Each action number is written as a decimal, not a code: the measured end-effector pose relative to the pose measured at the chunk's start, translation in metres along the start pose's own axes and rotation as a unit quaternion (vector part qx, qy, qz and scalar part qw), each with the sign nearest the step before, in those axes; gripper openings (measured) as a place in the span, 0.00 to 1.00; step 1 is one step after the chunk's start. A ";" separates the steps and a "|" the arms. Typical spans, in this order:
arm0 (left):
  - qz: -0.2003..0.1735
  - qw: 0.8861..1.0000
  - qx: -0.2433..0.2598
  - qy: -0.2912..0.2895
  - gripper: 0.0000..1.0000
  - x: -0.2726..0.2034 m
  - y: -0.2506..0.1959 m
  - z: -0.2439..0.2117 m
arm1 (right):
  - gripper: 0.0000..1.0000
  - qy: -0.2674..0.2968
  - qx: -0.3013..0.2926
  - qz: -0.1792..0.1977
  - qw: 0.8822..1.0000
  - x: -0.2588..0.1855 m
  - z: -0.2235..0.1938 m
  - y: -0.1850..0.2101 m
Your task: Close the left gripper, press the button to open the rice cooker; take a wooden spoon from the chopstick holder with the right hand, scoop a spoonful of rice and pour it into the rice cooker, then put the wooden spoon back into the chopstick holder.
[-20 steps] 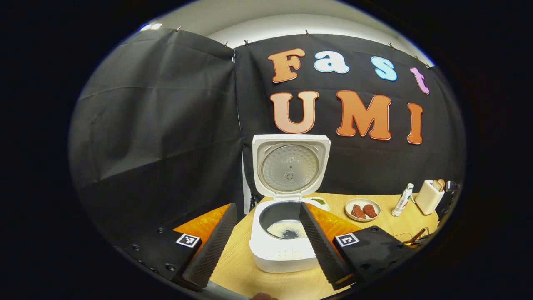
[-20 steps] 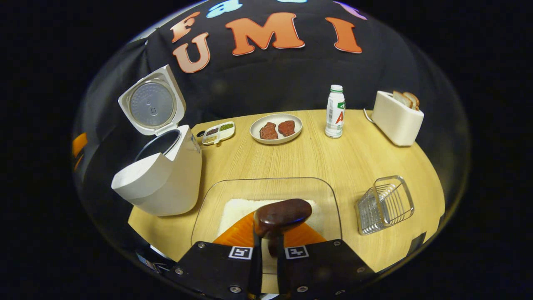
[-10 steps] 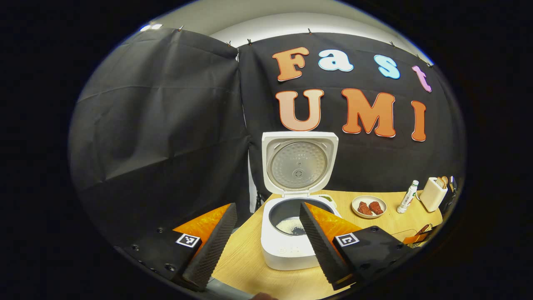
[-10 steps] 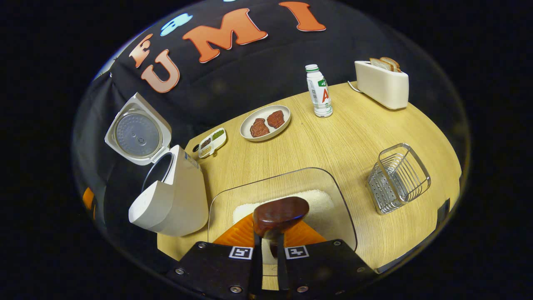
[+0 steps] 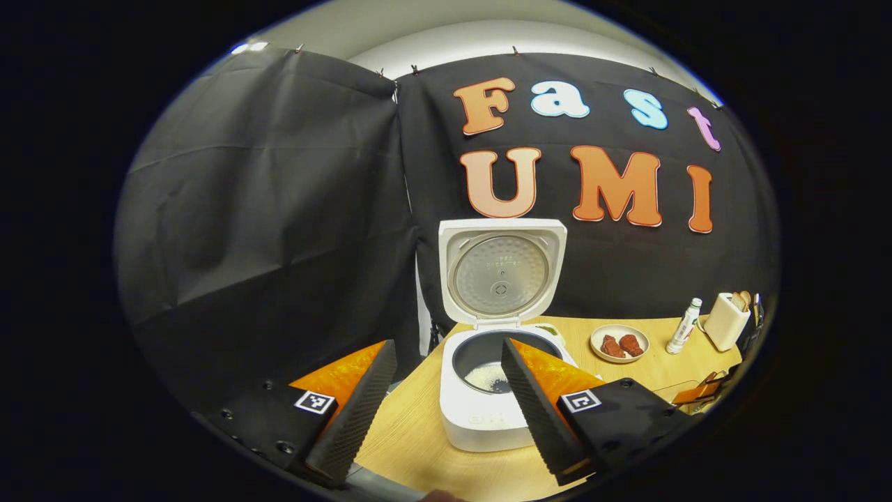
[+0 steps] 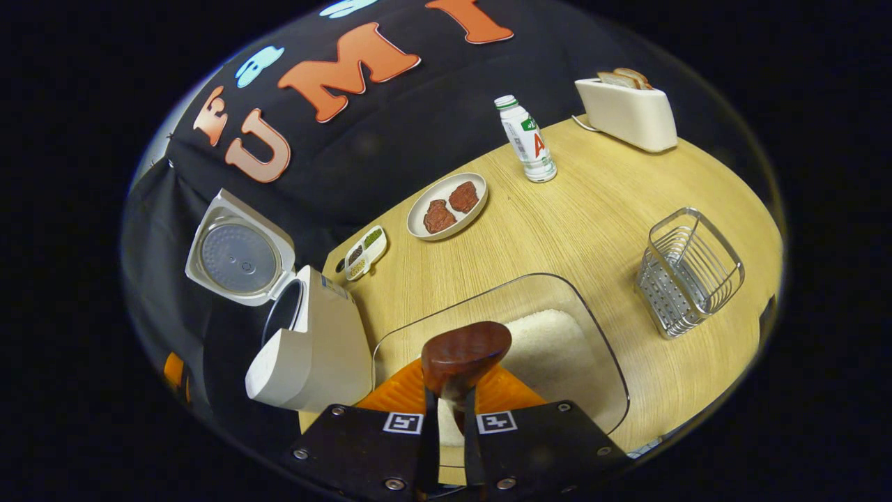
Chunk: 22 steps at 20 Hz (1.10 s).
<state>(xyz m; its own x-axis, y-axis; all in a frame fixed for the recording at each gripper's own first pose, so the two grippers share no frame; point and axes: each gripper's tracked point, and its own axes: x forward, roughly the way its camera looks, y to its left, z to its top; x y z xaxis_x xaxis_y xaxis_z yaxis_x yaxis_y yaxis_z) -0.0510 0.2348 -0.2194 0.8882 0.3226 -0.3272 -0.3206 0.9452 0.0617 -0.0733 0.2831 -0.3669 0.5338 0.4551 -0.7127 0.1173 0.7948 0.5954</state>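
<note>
Spoon (image 6: pixel 465 353) clamped in right fingers (image 6: pixel 446 425), swung nearer the holder (image 6: pixel 688 270) than a second ago (cooker (image 5: pixel 491 380) already has rice); return pending. Left fingers (image 5: pixel 446 404) spread, idle.

Left hand-held gripper (image 5: pixel 442 390) held level above the worktop edge, jaws spread wide apart, nothing between the fingers. Right hand-held gripper (image 6: pixel 446 425) tilted down and rolled to one side, fingers closed tight on the handle of a dark brown wooden spoon (image 6: pixel 465 352).
</note>
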 end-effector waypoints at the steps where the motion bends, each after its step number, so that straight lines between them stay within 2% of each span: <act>1: 0.001 1.000 0.000 0.001 1.00 0.000 0.001 -0.001 | 0.14 0.002 0.011 0.007 1.000 0.002 0.000 0.002; 5: 0.006 1.000 -0.005 0.007 1.00 0.003 0.006 -0.003 | 0.14 0.007 0.060 0.026 0.998 0.006 0.002 0.001; 10: 0.001 1.000 0.001 0.007 1.00 0.005 -0.003 0.001 | 0.14 0.022 0.132 0.068 0.989 0.010 -0.003 -0.001; 15: -0.009 1.000 0.013 0.000 1.00 0.004 -0.017 0.008 | 0.14 0.028 0.233 0.106 0.966 0.008 0.006 -0.017; 18: -0.012 1.000 0.013 0.003 1.00 0.005 -0.024 0.008 | 0.14 0.022 0.263 0.118 0.957 0.002 0.011 -0.032; 22: -0.017 1.000 0.018 -0.001 1.00 0.003 -0.038 0.013 | 0.14 0.015 0.324 0.145 0.935 -0.011 0.032 -0.036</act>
<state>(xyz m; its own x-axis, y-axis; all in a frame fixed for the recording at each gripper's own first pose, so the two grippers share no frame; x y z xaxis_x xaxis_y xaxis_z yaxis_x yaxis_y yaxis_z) -0.0320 0.2007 -0.2109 0.8991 0.2901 -0.3278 -0.2781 0.9569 0.0843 -0.0565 0.2372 -0.3687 0.5992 0.6325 -0.4908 0.4597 0.2300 0.8577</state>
